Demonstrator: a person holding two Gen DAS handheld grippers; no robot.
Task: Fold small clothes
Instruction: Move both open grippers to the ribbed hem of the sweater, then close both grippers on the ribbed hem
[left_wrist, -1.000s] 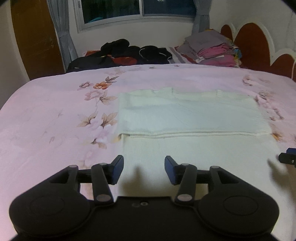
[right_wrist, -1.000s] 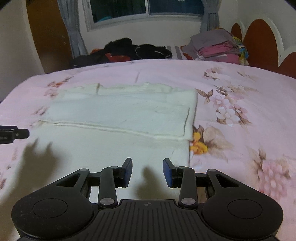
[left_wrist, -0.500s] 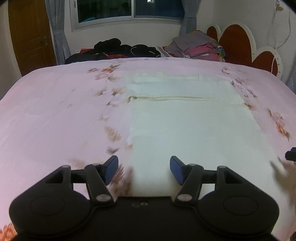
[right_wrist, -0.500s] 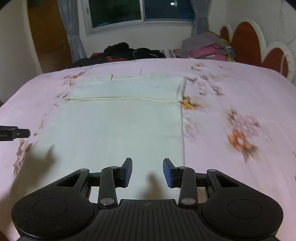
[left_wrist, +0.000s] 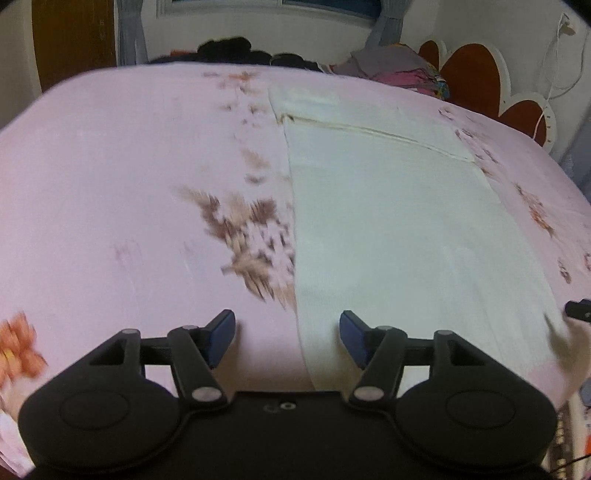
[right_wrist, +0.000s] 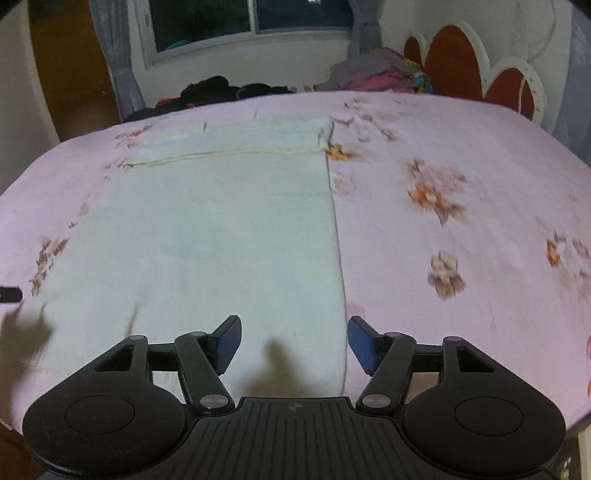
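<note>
While the pale cream garment lies flat on the pink floral bedspread, we see it as a long rectangle running away from us, with a folded layer across its far end marked by a thin seam line. From the left wrist view, its left edge runs down between the blue pads of our left gripper, whose jaws stand spread with nothing pinched; the fabric lies under the right pad's side and bare bedspread under the left. From the right wrist view, the garment's right edge runs down toward our right gripper, passing just inside the right pad; these jaws are opening, and the cloth lies below them, not gripped. We hold both grippers over the near end of the garment, one at each side edge, and each shows as a small dark tip at the margin of the other's view. Shadows of the fingers fall on the cloth near us. Printed brown and orange flowers scatter over the bedspread on either side. Beyond the bed's far edge sit a heap of dark clothes and a stack of folded grey and pink clothes, beneath a window with grey curtains. A red scalloped headboard stands at the right, and a wooden door at the left.
</note>
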